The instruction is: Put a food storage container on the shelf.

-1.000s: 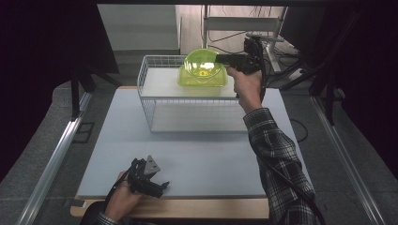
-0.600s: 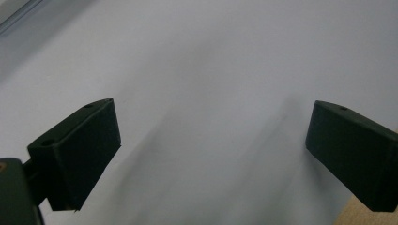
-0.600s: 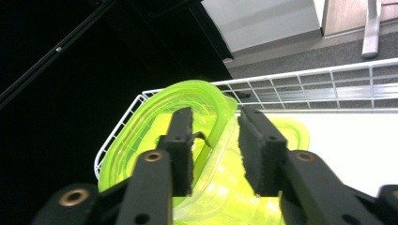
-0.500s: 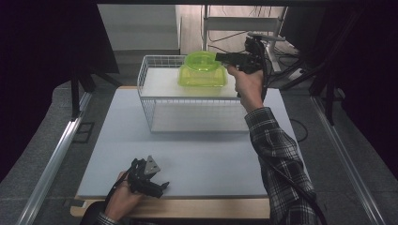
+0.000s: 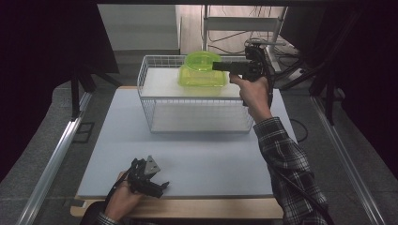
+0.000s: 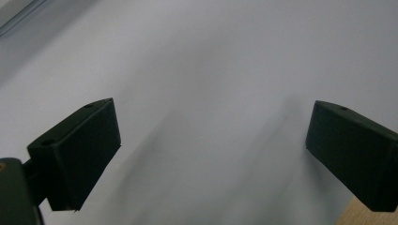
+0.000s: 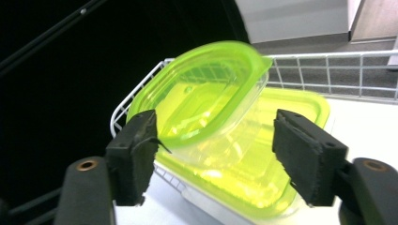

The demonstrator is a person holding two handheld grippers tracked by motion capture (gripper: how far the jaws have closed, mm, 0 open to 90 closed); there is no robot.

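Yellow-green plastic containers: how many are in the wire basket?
2. One container lies flat at the far right of the wire basket; the other leans tilted on top of it. The stack could hide more.

lab: black curtains (image 5: pixel 47 56), loose cables (image 5: pixel 234 35)

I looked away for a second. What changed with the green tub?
The green tub sank from a tilted hold into the wire basket. The right claw has just been opening, letting it go. The left claw stayed resting open on the table.
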